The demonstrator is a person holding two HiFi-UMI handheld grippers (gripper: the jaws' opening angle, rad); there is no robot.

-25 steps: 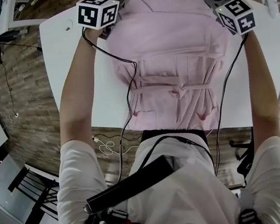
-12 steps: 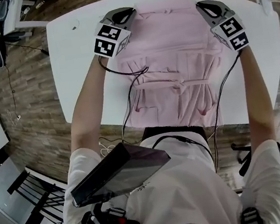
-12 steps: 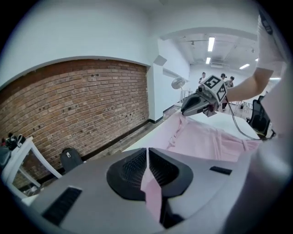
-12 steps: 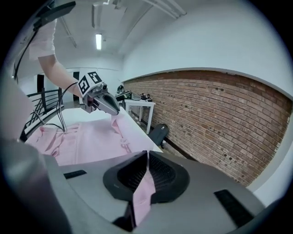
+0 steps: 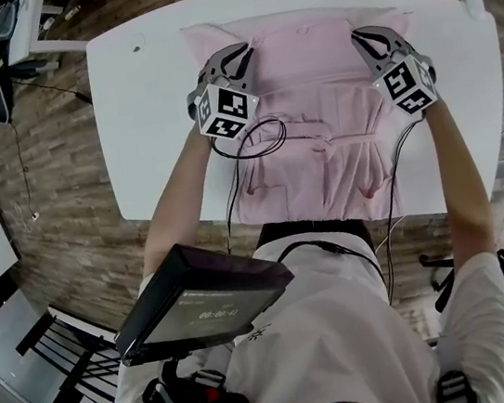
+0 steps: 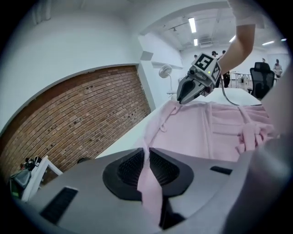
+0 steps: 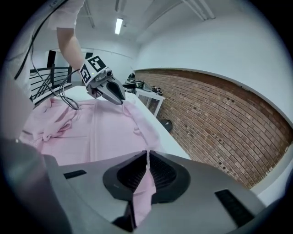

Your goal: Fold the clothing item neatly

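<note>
Both grippers have come back toward us from the far edge of the table (image 5: 146,118), sinking a little and rolling as they came, so their marker cubes now face up over the upper part of the garment (image 5: 314,111) instead of standing at its top corners. Each jaw pair is closed tight on a thin pinch of pink cloth: the left gripper (image 5: 231,58) on the left side, the right gripper (image 5: 374,41) on the right, and in both gripper views a strip of fabric runs out from between the pads down to the rest of the cloth. We read this as the top being carried over toward the waist, a first fold just under way and not yet laid down; whether the pinches are on shoulders or sleeves we cannot tell. The garment itself lies flat along the middle of the table, two pink corners spread near the far edge, its tie (image 5: 323,146) across the middle and its hem (image 5: 329,212) hanging off the near edge. A black cable (image 5: 257,139) from the left gripper loops over the cloth just left of the tie, about where a fold might land, so we judge it the likeliest thing to get trapped or drag the fabric. A dark screen (image 5: 201,302) at our chest sits well clear. Little else lies on the table near the cloth.
</note>
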